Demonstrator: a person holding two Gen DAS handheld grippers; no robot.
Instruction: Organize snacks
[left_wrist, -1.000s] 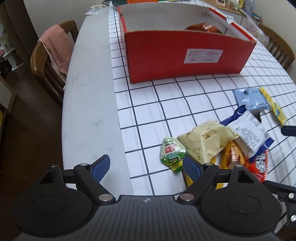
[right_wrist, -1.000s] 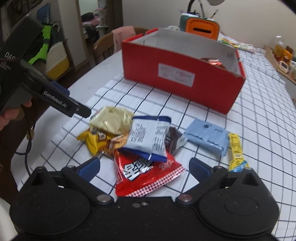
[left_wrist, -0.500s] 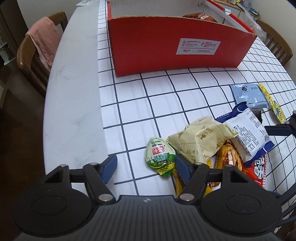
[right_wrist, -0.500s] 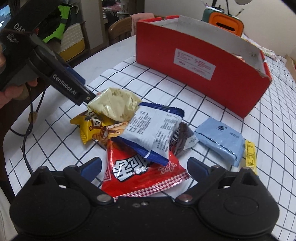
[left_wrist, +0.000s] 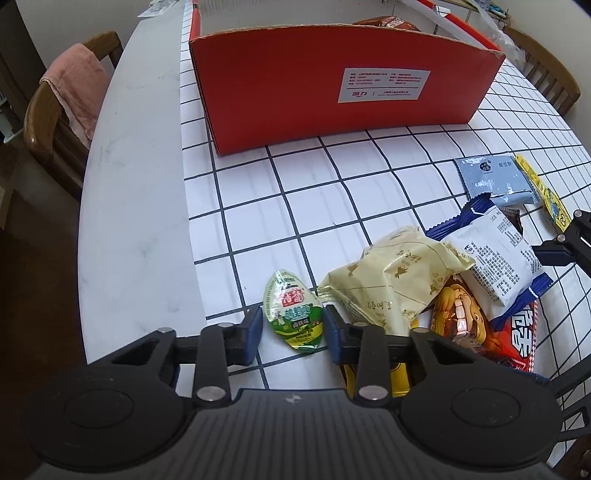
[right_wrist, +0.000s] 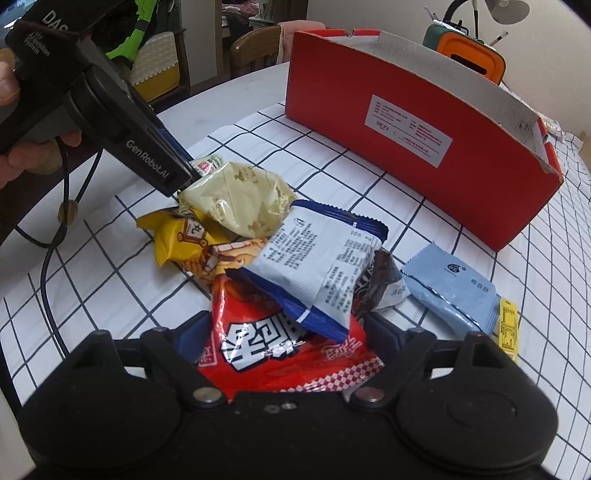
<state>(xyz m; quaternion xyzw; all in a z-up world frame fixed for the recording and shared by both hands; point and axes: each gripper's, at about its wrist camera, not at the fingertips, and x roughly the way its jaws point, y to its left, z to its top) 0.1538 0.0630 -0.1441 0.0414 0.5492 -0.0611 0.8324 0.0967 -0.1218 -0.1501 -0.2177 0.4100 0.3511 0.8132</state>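
Note:
A small green snack packet (left_wrist: 294, 311) lies on the checked cloth at the near left of a snack pile. My left gripper (left_wrist: 293, 328) has its fingers on either side of the packet, touching or nearly touching it. My right gripper (right_wrist: 286, 338) has its fingers around the near end of a red snack bag (right_wrist: 284, 350). On the pile lie a cream packet (left_wrist: 395, 284), a white-and-blue packet (right_wrist: 321, 266) and a yellow packet (right_wrist: 181, 240). A red cardboard box (left_wrist: 343, 88) stands behind, with a snack inside.
A light blue packet (right_wrist: 450, 295), a thin yellow stick packet (right_wrist: 508, 328) and a dark brown packet (right_wrist: 380, 284) lie right of the pile. A wooden chair with a pink towel (left_wrist: 74, 92) stands at the table's left. An orange-and-green case (right_wrist: 465, 51) sits behind the box.
Both grippers moved forward and down onto the pile and narrowed. The left fingers closed in around the green packet. The right fingers closed in around the red bag.

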